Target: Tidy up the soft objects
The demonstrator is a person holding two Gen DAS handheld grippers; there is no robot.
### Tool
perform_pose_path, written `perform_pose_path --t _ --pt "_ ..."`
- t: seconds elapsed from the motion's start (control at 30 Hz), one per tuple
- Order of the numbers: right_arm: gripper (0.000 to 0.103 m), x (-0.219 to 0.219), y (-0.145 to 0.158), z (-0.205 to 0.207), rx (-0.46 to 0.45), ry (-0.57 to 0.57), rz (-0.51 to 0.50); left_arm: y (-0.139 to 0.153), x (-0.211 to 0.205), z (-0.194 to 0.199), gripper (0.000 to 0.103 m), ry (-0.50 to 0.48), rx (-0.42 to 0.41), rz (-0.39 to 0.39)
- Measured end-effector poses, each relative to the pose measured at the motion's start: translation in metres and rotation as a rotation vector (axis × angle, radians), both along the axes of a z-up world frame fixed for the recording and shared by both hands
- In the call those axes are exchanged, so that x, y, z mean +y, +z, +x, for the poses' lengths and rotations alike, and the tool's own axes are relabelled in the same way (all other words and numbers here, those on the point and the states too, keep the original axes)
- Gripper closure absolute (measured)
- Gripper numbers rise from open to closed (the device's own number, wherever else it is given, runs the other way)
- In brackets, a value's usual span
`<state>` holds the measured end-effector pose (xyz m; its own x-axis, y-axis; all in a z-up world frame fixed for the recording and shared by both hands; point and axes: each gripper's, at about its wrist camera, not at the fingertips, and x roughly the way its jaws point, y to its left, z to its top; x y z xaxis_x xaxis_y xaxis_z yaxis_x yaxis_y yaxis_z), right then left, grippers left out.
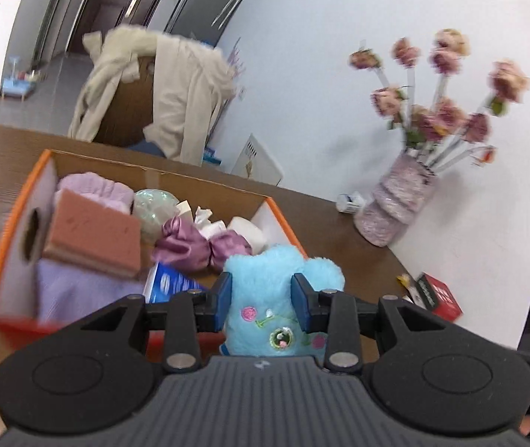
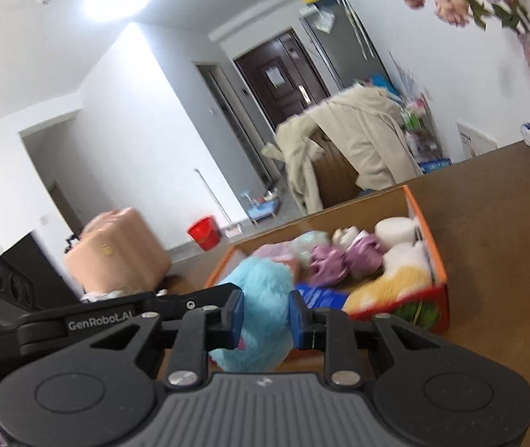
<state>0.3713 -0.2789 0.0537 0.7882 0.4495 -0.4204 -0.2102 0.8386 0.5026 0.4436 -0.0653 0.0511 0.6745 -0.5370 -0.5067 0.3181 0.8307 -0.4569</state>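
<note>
Orange-edged cardboard box (image 1: 15,219), crowded with soft items, on a brown table (image 1: 0,156); bare tabletop lies right of it, up to the vase (image 1: 399,201) by the wall. Left gripper (image 1: 261,300) and right gripper (image 2: 266,314) both pinch the blue plush toy (image 1: 268,279), held at the box's near right corner. Only the left view shows its embroidered face; only the right view shows a yellow plush (image 2: 387,287)

Pink vase (image 1: 399,201) of flowers (image 1: 447,85) on counter (image 1: 320,219) by wall; small white bottle (image 1: 350,201) beside it. Beige coat (image 1: 160,89) draped over chair, red bucket (image 2: 202,231) on floor.
</note>
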Motion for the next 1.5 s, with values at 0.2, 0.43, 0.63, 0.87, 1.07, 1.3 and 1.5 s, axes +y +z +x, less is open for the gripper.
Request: perform_pose_path --t 0.2,0.43,0.63,0.87,1.07,1.3,1.5 --pt "0.078 -0.006 -0.027 0.097 0.041 -0.032 -0.105 -0.038 -0.024 0.091 0.069 0.024 0.054 0.054" --pt "0.082 0.014 -0.071 0.133 0.062 -0.028 -0.312 -0.075 -0.027 0.115 0.073 0.004 0.104 0.105" --pt "0.087 0.045 -0.08 0.13 0.089 0.056 -0.525 -0.077 -0.033 0.104 0.069 -0.018 0.103 0.186" --pt "0.084 0.037 -0.062 0.132 0.148 0.042 -0.435 -0.056 -0.019 0.088 0.063 0.018 0.08 0.213" --pt "0.078 0.03 -0.026 0.111 0.087 0.018 -0.426 -0.013 0.009 0.05 0.057 0.075 -0.022 0.27" --pt "0.064 0.035 0.028 0.067 -0.008 0.005 -0.457 0.028 0.049 -0.009 0.042 0.177 -0.098 0.314" --pt "0.031 0.034 0.054 0.018 -0.083 -0.048 -0.47 0.051 0.068 -0.065 0.019 0.296 -0.198 0.354"
